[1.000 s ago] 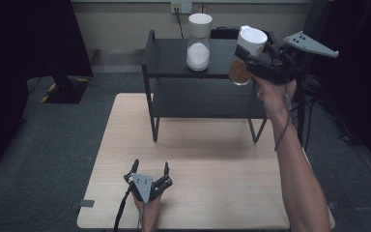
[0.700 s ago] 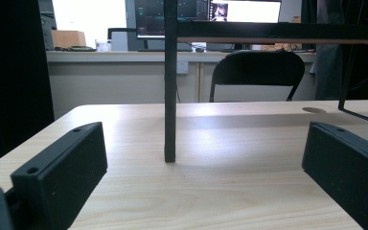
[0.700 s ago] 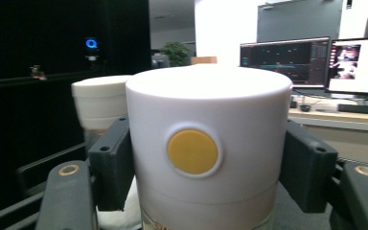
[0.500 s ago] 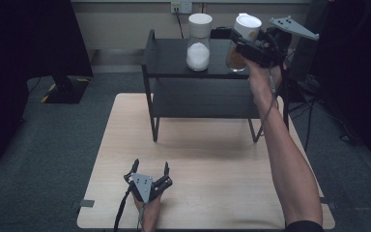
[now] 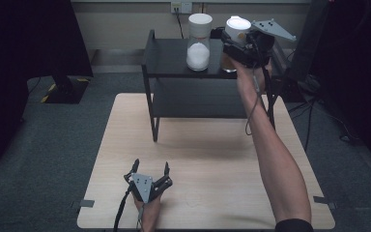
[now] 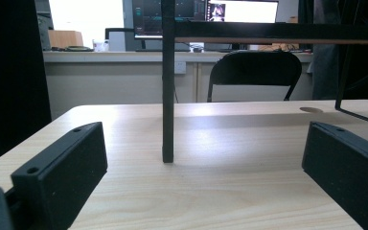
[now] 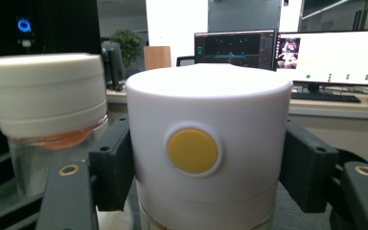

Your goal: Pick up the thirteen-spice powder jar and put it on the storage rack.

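Note:
My right gripper [image 5: 234,41] is shut on a white-lidded jar [image 5: 235,28] with brown contents, held over the right end of the black shelf's top [image 5: 169,55]. In the right gripper view the jaws clasp this jar's lid [image 7: 206,143], which has a yellow dot. A second jar [image 5: 198,41], holding white powder, stands on the shelf top just to its left, and its lid [image 7: 43,93] is close by. I cannot tell whether the held jar touches the shelf. My left gripper [image 5: 150,168] rests open on the wooden table [image 5: 207,159] near the front edge, with nothing between its jaws [image 6: 201,158].
The two-tier black shelf stands on the back half of the table; its front left leg [image 6: 167,96] is straight ahead of the left gripper. A black chair [image 6: 254,74] and desks with monitors [image 7: 330,45] lie beyond. Cables run over the floor at the right [image 5: 319,101].
My right gripper has carried the brown-filled jar leftward and farther back, from beside the shelf's right end to next to the white jar. The left gripper has stayed still.

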